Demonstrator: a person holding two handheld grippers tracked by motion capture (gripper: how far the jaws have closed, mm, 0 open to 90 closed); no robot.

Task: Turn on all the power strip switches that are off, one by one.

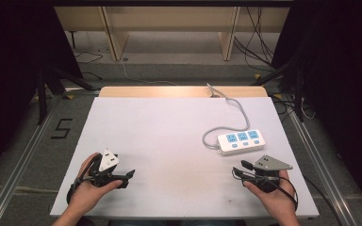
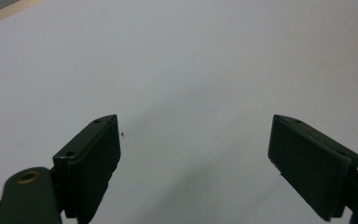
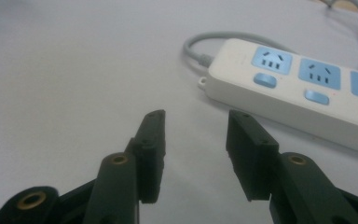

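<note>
Both empty, the wide-spread left hand-held gripper [image 1: 131,174] and part-open right hand-held gripper [image 1: 238,170] rest on the white worktop [image 1: 169,136], the power strip [image 1: 241,141] just beyond the right one untouched, all work seemingly ahead.

A lab-style recording bay: beyond the fingertips, a white-topped table [image 1: 169,136] stands between dark curtains [image 1: 9,56], tripod legs [image 1: 41,96] and aluminium rails [image 1: 19,155], with loose cables [image 1: 257,47] and a taped "5" [image 1: 62,128] on the carpet.

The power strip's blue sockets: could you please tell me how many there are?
3, in a row along the power strip: left socket, middle socket, right socket. None seems hidden in the high view.
</note>
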